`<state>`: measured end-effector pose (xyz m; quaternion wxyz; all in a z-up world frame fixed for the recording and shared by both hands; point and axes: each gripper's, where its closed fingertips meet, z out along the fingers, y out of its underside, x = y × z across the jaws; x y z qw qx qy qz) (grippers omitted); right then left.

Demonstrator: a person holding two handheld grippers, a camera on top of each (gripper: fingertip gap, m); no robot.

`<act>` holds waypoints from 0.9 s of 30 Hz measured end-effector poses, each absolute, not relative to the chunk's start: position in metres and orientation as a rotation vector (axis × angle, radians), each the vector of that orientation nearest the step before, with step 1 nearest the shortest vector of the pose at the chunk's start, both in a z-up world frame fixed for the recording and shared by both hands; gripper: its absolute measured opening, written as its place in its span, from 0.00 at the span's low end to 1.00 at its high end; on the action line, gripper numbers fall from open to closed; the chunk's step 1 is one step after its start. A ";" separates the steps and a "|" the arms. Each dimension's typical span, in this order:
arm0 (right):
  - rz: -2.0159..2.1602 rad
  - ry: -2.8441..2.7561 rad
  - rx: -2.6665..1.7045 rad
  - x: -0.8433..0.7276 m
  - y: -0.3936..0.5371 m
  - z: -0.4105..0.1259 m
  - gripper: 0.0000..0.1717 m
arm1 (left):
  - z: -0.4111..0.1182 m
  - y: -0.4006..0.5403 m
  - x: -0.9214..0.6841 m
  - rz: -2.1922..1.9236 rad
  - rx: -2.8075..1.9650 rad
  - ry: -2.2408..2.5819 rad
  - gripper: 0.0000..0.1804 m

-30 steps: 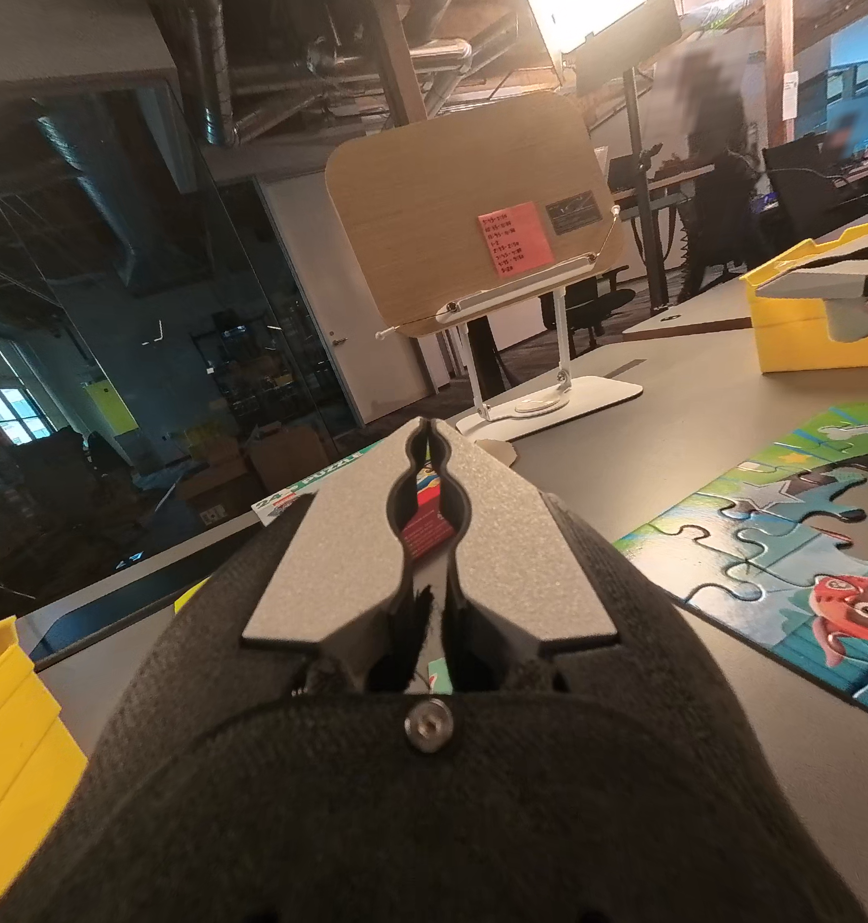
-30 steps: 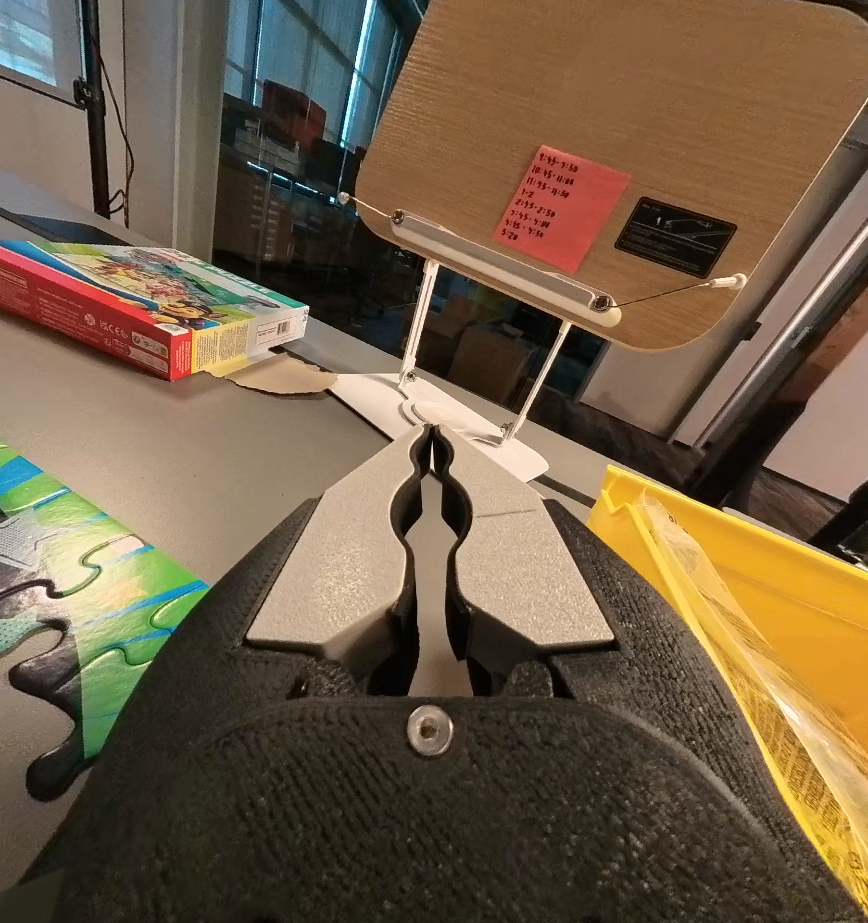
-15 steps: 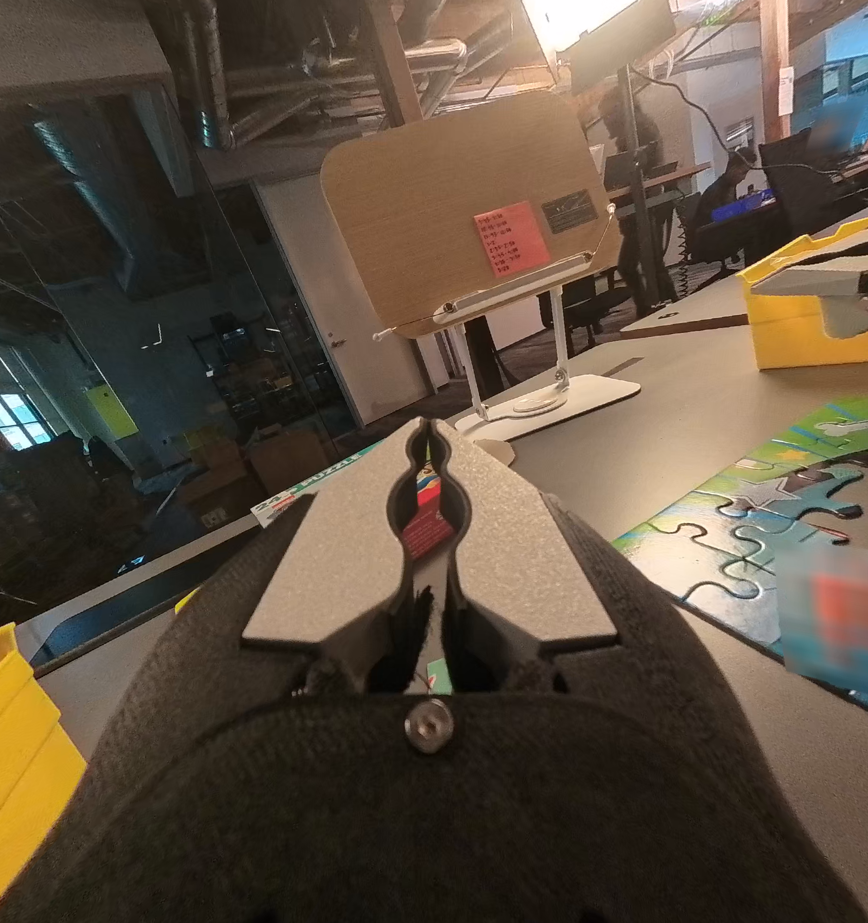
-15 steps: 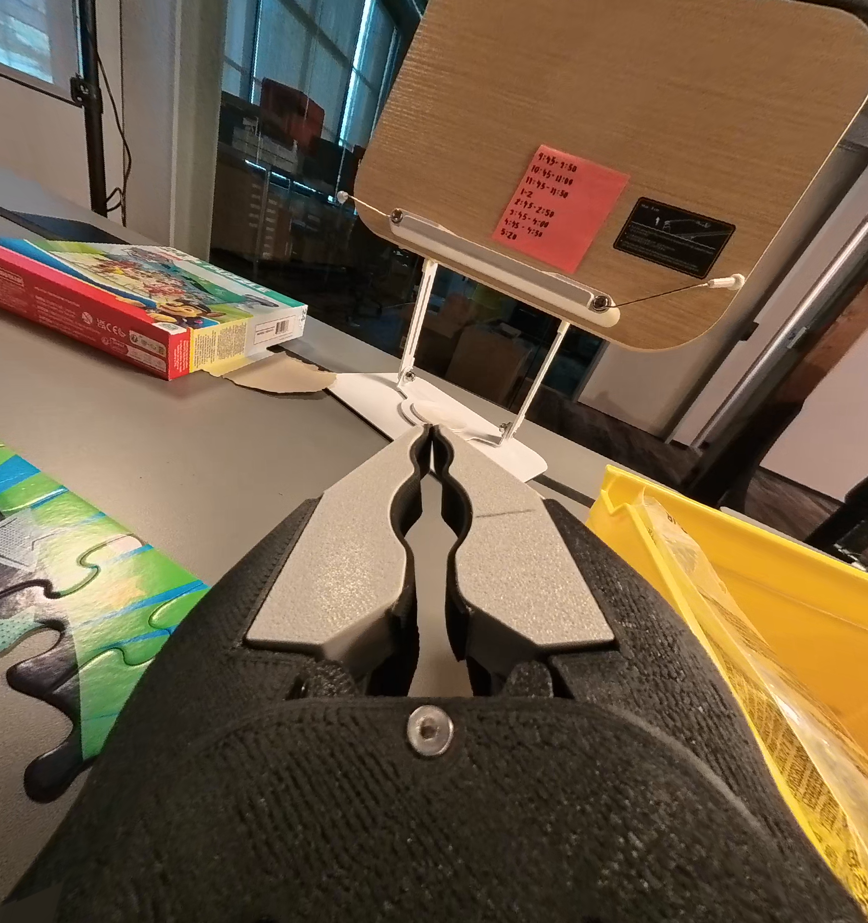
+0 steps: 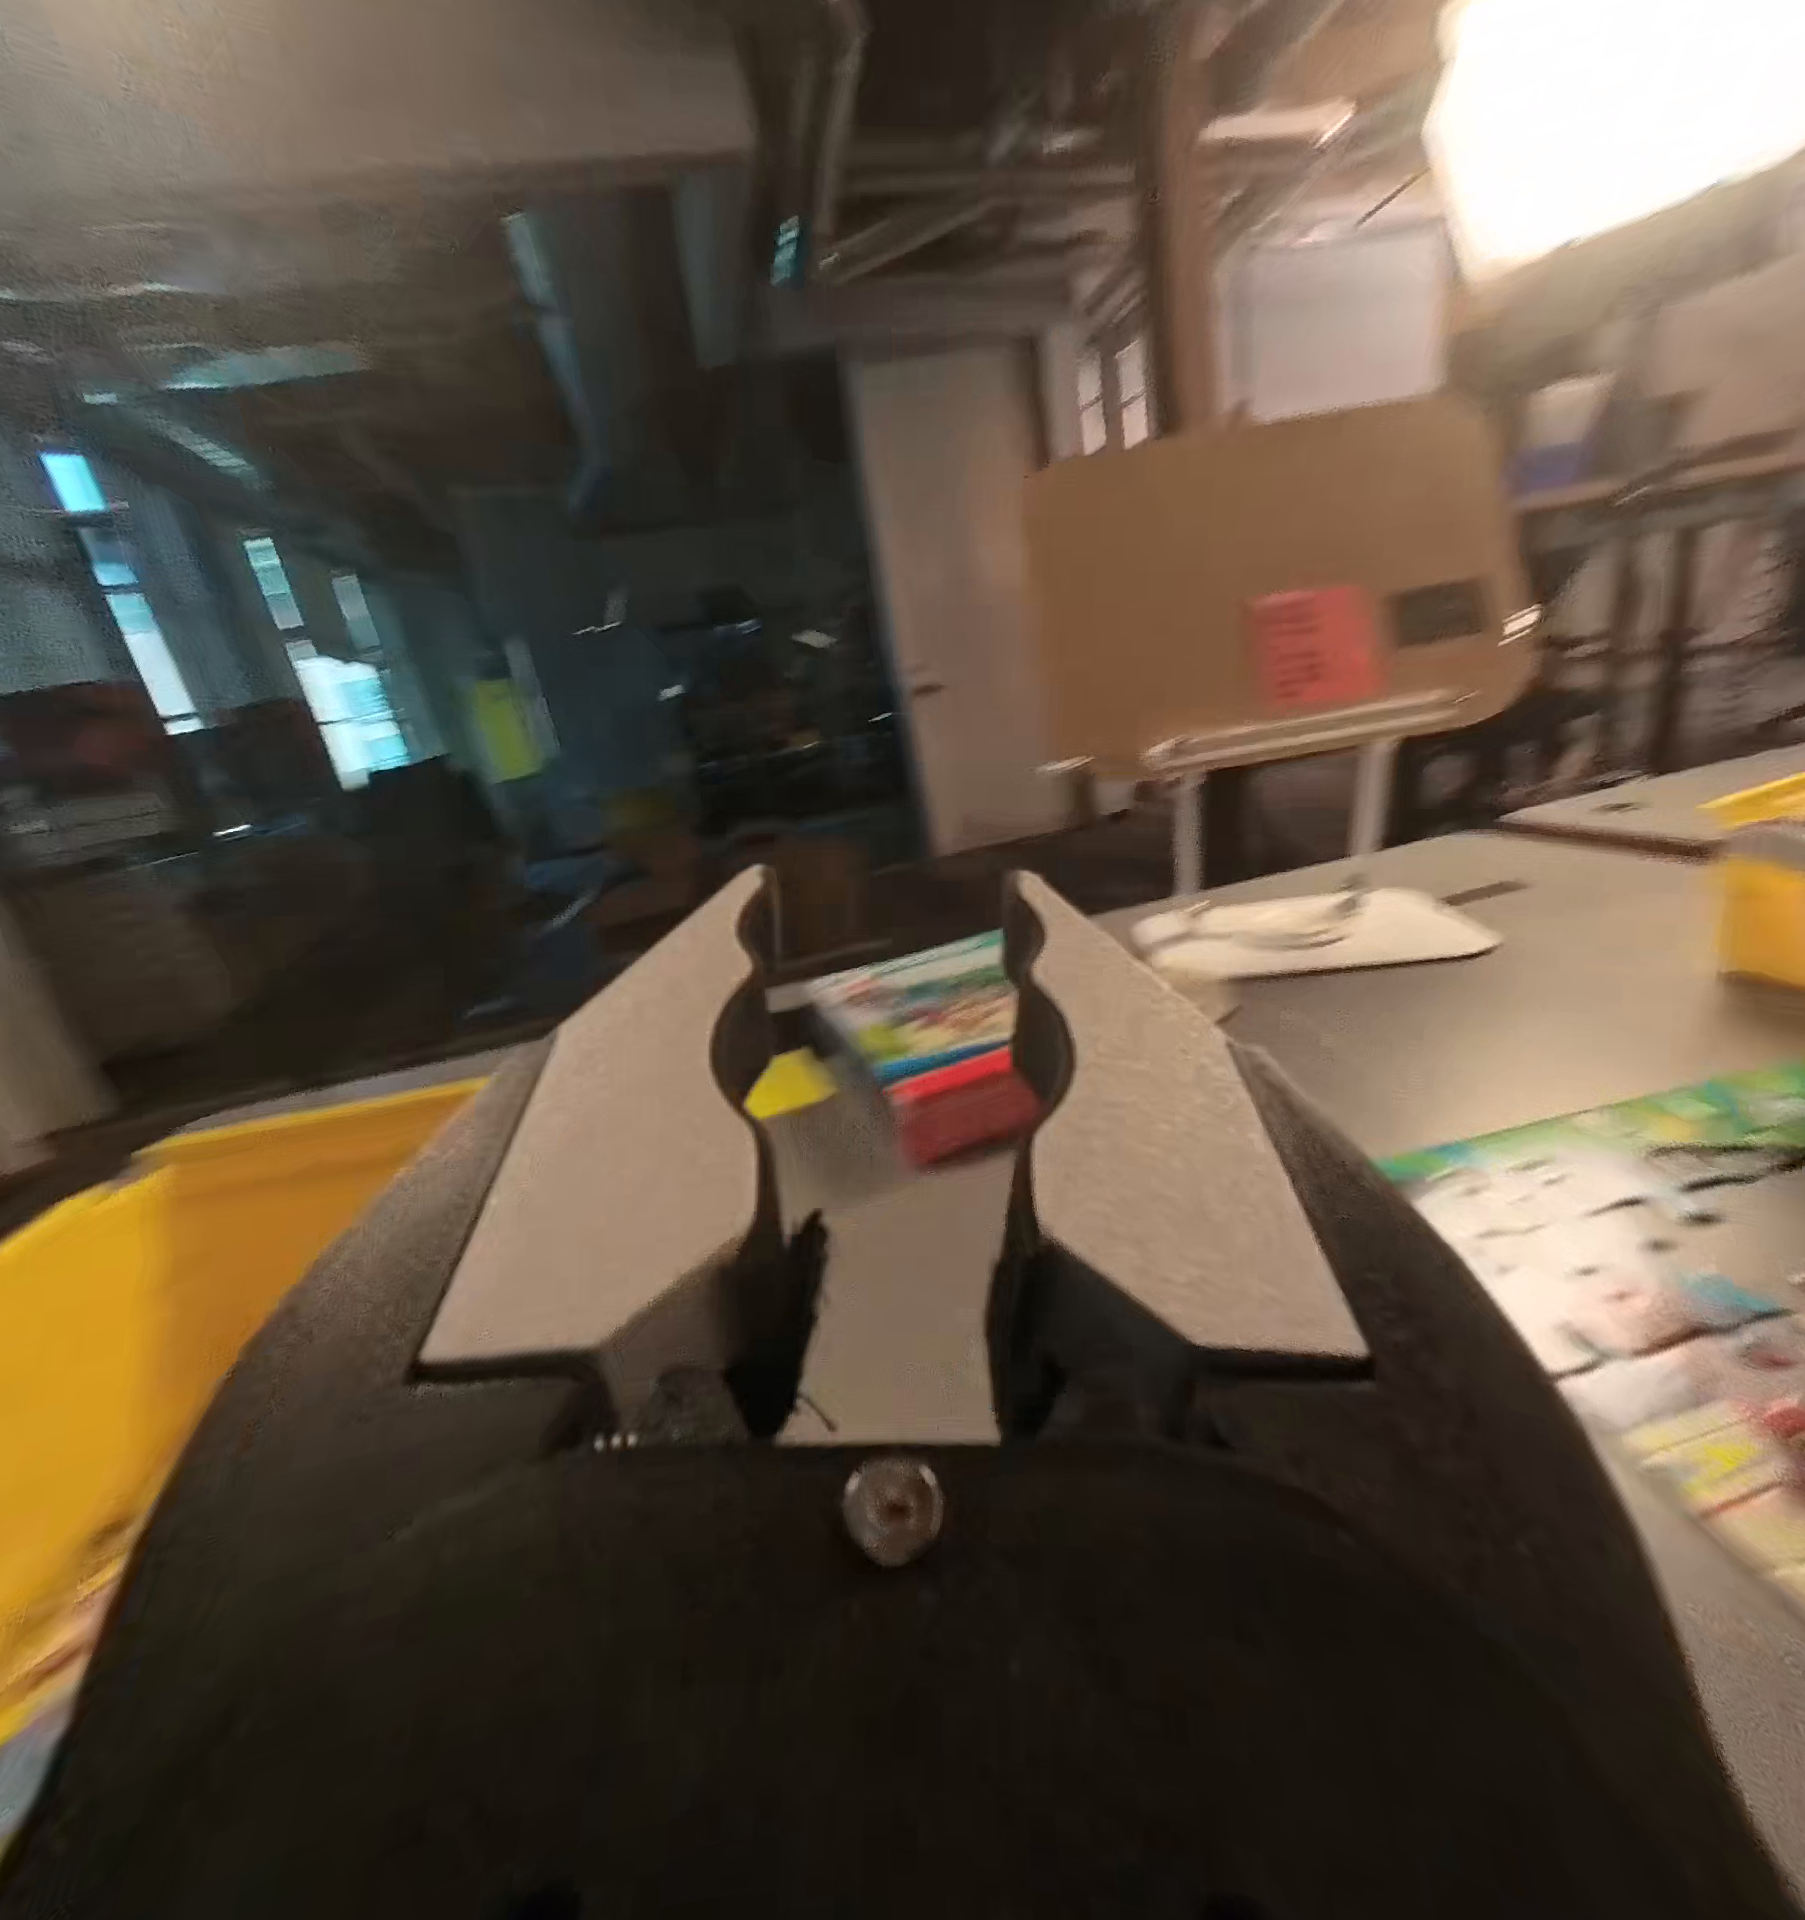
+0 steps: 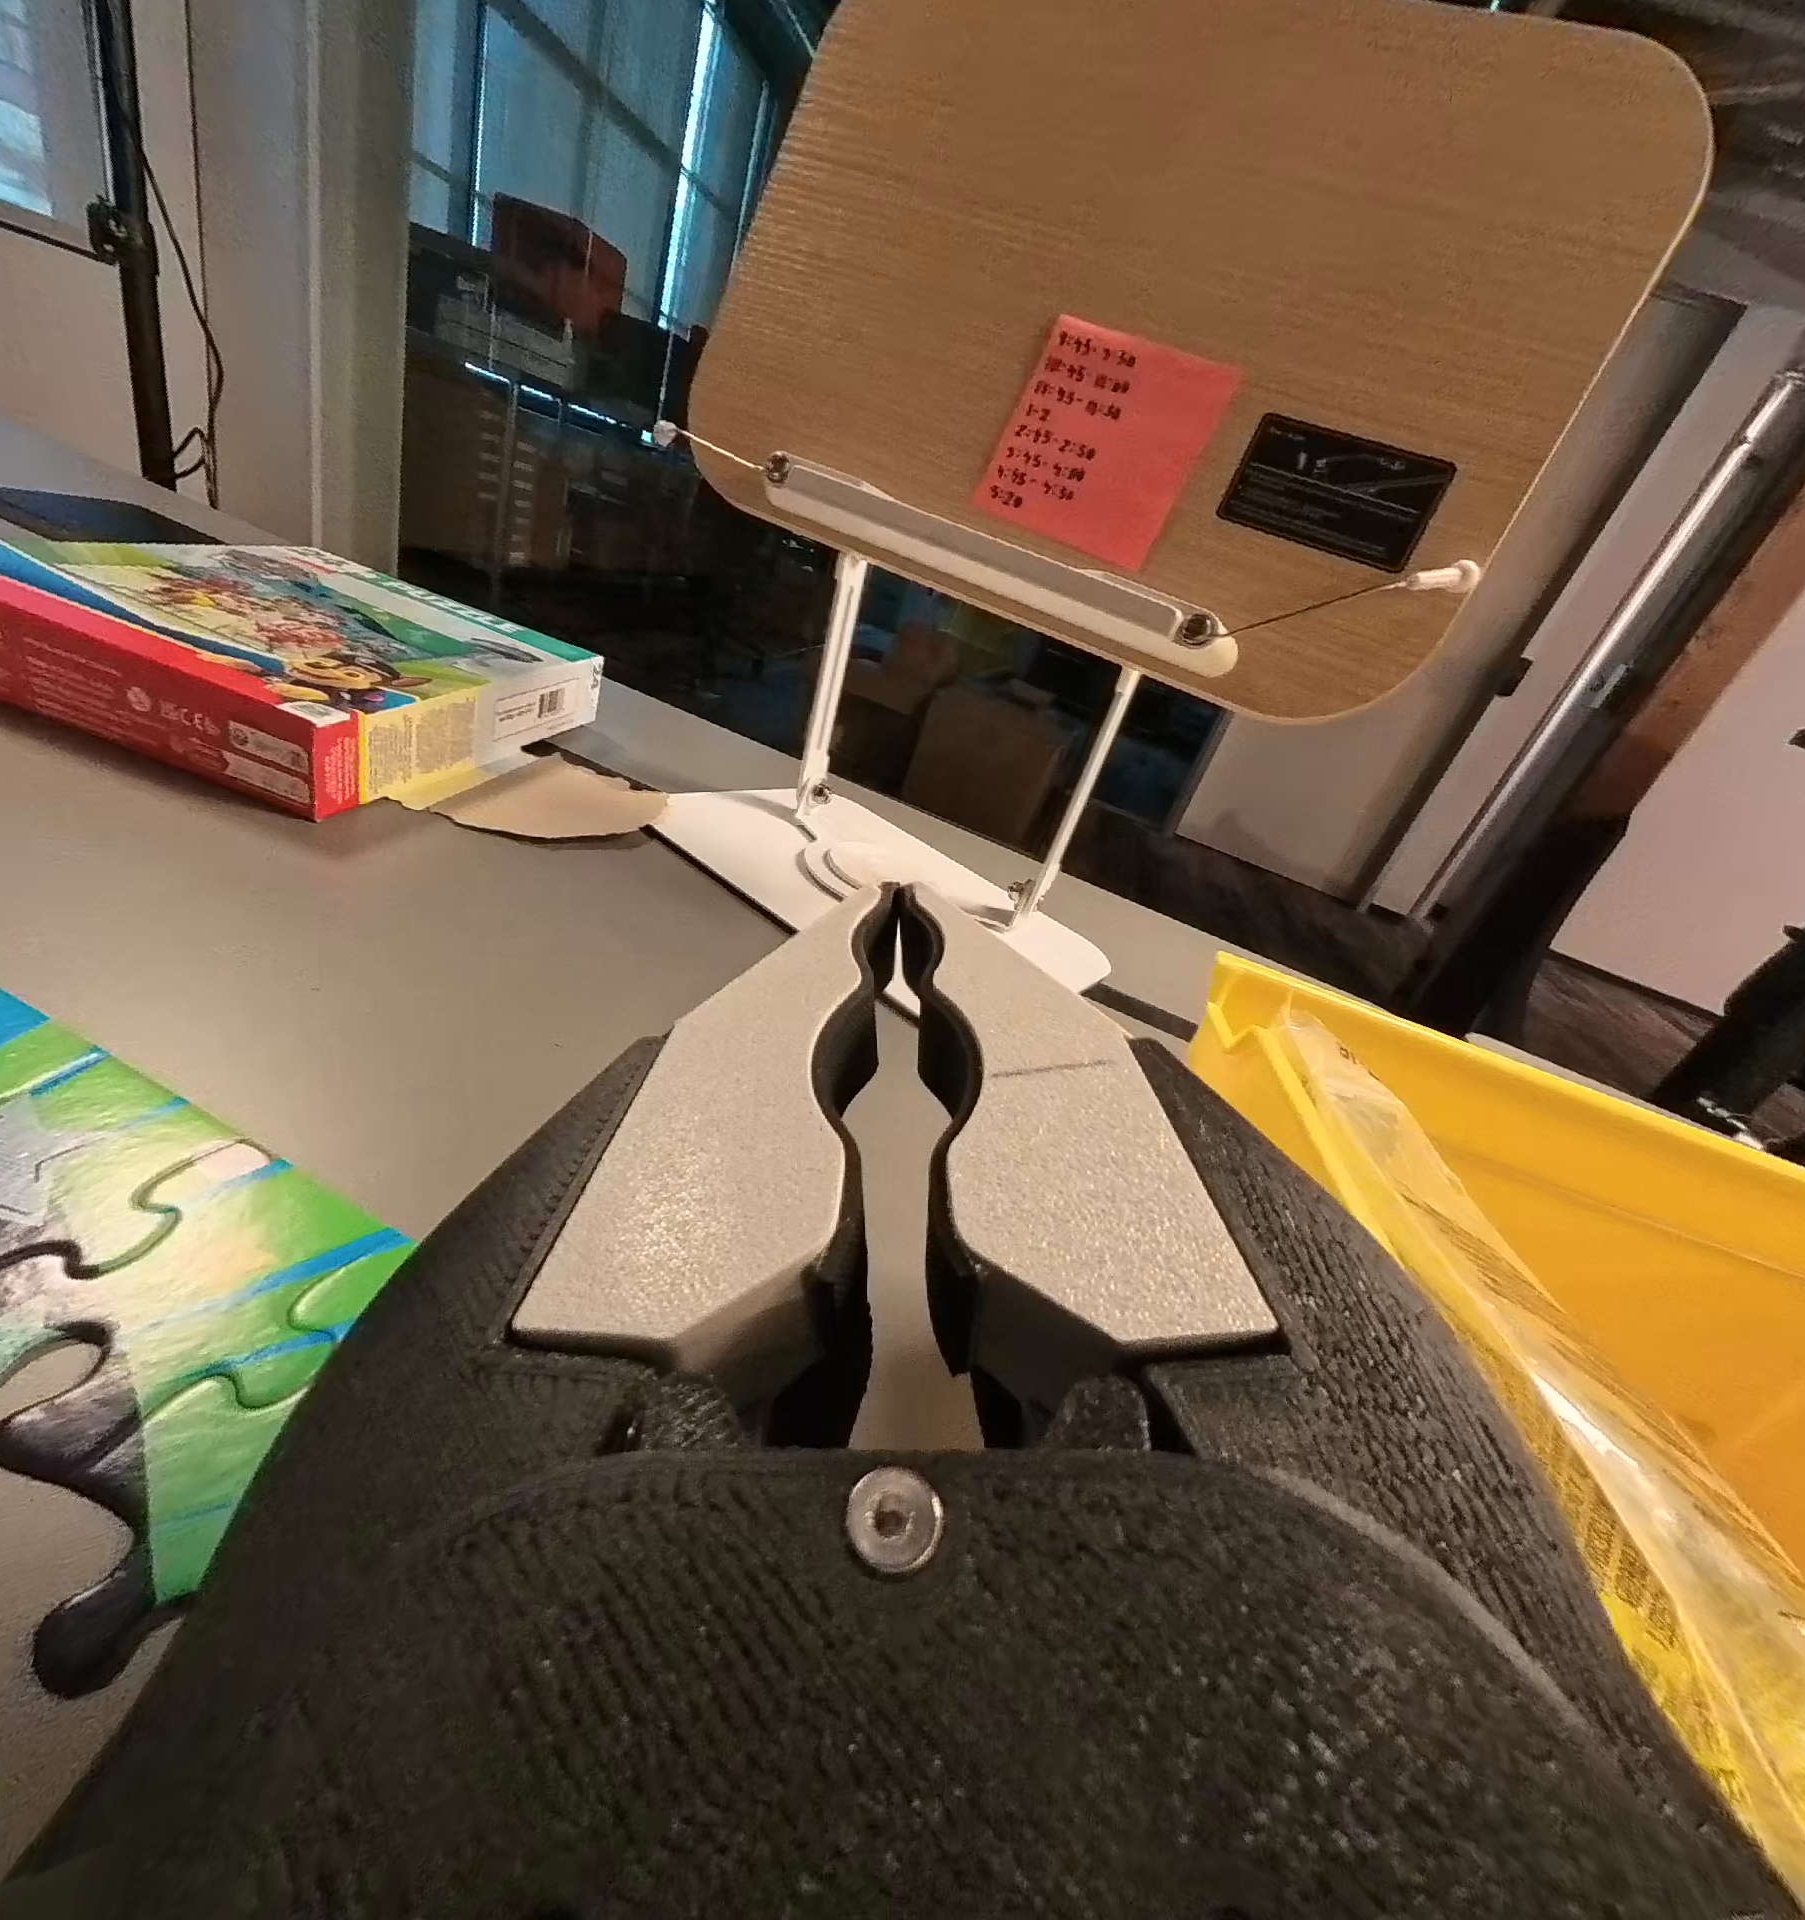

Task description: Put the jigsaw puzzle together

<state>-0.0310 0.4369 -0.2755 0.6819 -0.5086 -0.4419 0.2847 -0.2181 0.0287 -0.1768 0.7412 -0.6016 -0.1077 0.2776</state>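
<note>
The left gripper (image 5: 890, 894) has its two grey fingers spread apart with nothing between the pads. Its view is smeared by motion. Through the gap, at about 12 o'clock from the tips, lies a puzzle box (image 5: 929, 1049) flat on the grey table (image 5: 1500, 987), well apart from the fingers; its lid is a bright mix of green, blue and yellow and its near side is red. At 9 o'clock, close beside the gripper's black body, runs the wall of a yellow bin (image 5: 98, 1351). At 3 o'clock a jigsaw puzzle (image 5: 1656, 1247) lies flat on the table, partly built, green along its far edge.

The right gripper (image 6: 896, 896) has its fingers together, tips meeting on nothing, poised over the table. Just past the tips at 12 o'clock is the white base of a book stand (image 6: 877, 842), whose wooden board (image 6: 1189, 312) tilts back and carries a pink sticky note (image 6: 1106, 442) and a small black label (image 6: 1334, 494). At 10 o'clock the puzzle box (image 6: 254, 665) shows its red long side, a yellow and white end, and a torn brown flap lying open on the table. At 8 o'clock is the jigsaw puzzle's (image 6: 98, 1195) green corner with interlocked pieces. At 3 o'clock a second yellow bin (image 6: 1552, 1247) holds a clear plastic bag (image 6: 1500, 1351).
</note>
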 end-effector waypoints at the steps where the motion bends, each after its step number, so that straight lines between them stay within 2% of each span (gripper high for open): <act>1: 0.638 -0.998 -1.137 -0.032 0.436 -0.276 0.00 | -0.183 0.007 -0.230 0.675 -1.346 -0.284 0.28; 4: 0.627 -1.021 -1.126 -0.034 0.433 -0.277 0.00 | -0.214 -0.054 -0.261 0.726 -1.451 -0.501 0.40; 6: 0.620 -1.029 -1.124 -0.035 0.432 -0.277 0.00 | -0.244 -0.079 -0.272 0.629 -1.509 -0.641 0.44; 9: 0.622 -1.023 -1.126 -0.035 0.433 -0.277 0.00 | -0.292 -0.093 -0.279 0.494 -1.648 -0.761 0.34; 11: 0.622 -1.012 -1.132 -0.033 0.434 -0.277 0.00 | -0.305 -0.089 -0.274 0.441 -1.697 -0.737 0.25; 14: 0.625 -0.994 -1.142 -0.031 0.435 -0.276 0.00 | -0.312 -0.077 -0.266 0.444 -1.756 -0.678 0.21; 17: 0.621 -0.986 -1.143 -0.029 0.435 -0.275 0.00 | -0.315 -0.067 -0.260 0.499 -1.804 -0.631 0.21; 20: 0.611 -0.994 -1.140 -0.030 0.435 -0.276 0.00 | -0.316 -0.054 -0.247 0.462 -1.834 -0.586 0.15; 22: 0.604 -1.001 -1.136 -0.031 0.434 -0.276 0.00 | -0.317 -0.046 -0.238 0.455 -1.859 -0.553 0.06; 27: 0.599 -1.005 -1.135 -0.031 0.434 -0.277 0.00 | -0.318 -0.025 -0.213 0.461 -1.907 -0.486 0.08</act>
